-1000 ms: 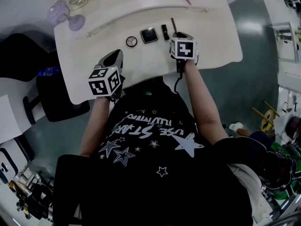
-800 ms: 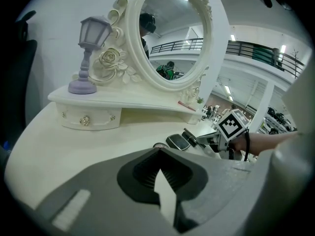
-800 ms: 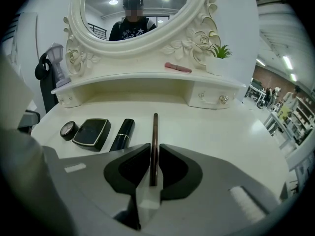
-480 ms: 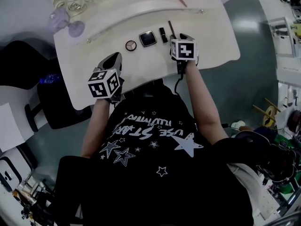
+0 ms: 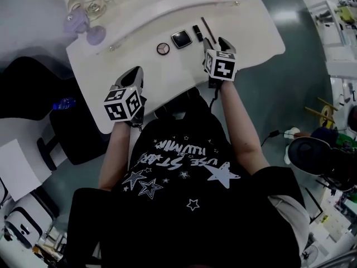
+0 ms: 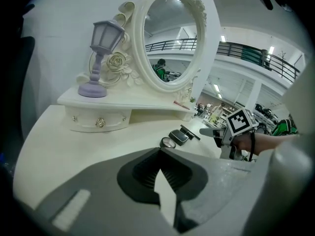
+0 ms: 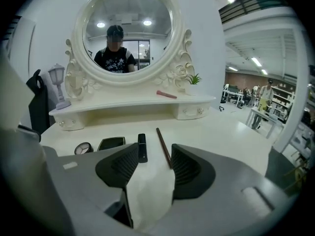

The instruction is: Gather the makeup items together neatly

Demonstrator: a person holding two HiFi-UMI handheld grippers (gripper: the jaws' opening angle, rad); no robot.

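Four makeup items lie in a row on the white dressing table (image 5: 167, 77): a round compact (image 5: 163, 48), a square black compact (image 5: 181, 38), a black lipstick (image 5: 197, 33) and a thin brown pencil (image 5: 208, 29). My right gripper (image 5: 217, 41) hovers just short of the pencil's near end. Its jaws have just been opening and nothing is between them. In the right gripper view, the lipstick (image 7: 141, 147) and pencil (image 7: 163, 146) lie just beyond the right gripper (image 7: 153, 159). My left gripper (image 5: 133, 73) hangs over the table's near left part, its tips together and empty (image 6: 159, 151).
A raised shelf (image 7: 128, 104) at the back carries an oval mirror (image 7: 129, 33), a lilac lamp (image 7: 59, 87), a pink stick (image 7: 166, 94) and a small plant (image 7: 193, 79). A black chair (image 5: 67, 127) stands left of the table. The person's torso is against the near edge.
The right gripper's jaws have come apart and it has risen and drawn back from the pencil's near end; the pencil stays on the table. The left gripper shifted slightly.
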